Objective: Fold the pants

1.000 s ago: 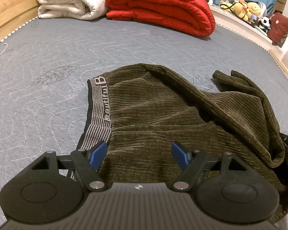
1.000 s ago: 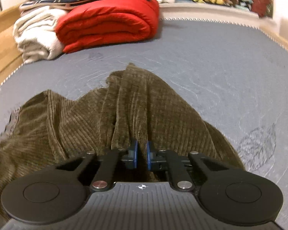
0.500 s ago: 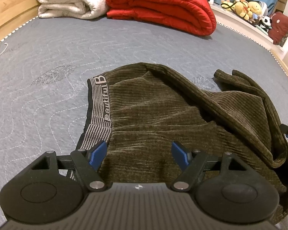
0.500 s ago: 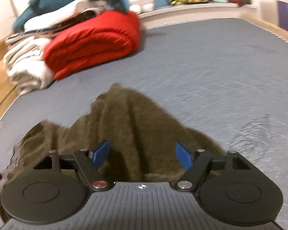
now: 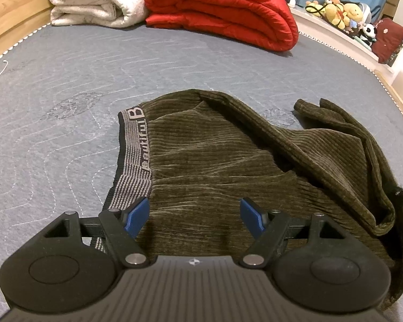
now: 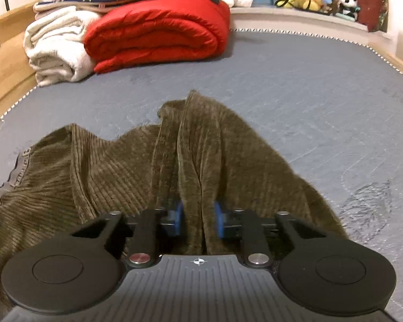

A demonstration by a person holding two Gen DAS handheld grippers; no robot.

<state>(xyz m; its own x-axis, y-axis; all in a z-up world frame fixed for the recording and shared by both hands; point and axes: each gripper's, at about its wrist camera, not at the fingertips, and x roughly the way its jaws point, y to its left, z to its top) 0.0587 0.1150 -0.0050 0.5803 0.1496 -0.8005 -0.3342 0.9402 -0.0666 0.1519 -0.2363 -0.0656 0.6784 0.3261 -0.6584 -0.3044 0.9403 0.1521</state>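
Observation:
Olive corduroy pants [image 5: 215, 161] lie crumpled on the grey mattress [image 5: 67, 80], with the striped grey waistband [image 5: 134, 150] on the left and the legs bunched to the right. My left gripper [image 5: 194, 214] is open, hovering over the near edge of the pants by the waistband. In the right wrist view the pants [image 6: 201, 147] rise in folds between the blue pads; my right gripper [image 6: 198, 221] is shut on a thick bunch of the leg fabric.
A folded red quilt [image 5: 223, 8] and a white blanket [image 5: 94, 2] lie at the far end of the mattress. Stuffed toys [image 5: 344, 10] sit on a ledge at the far right. A wooden bed frame [image 5: 10, 8] runs along the left.
My right gripper opened half a second ago and has now closed on a thicker bunch of the pant legs. My left gripper has stayed open and still.

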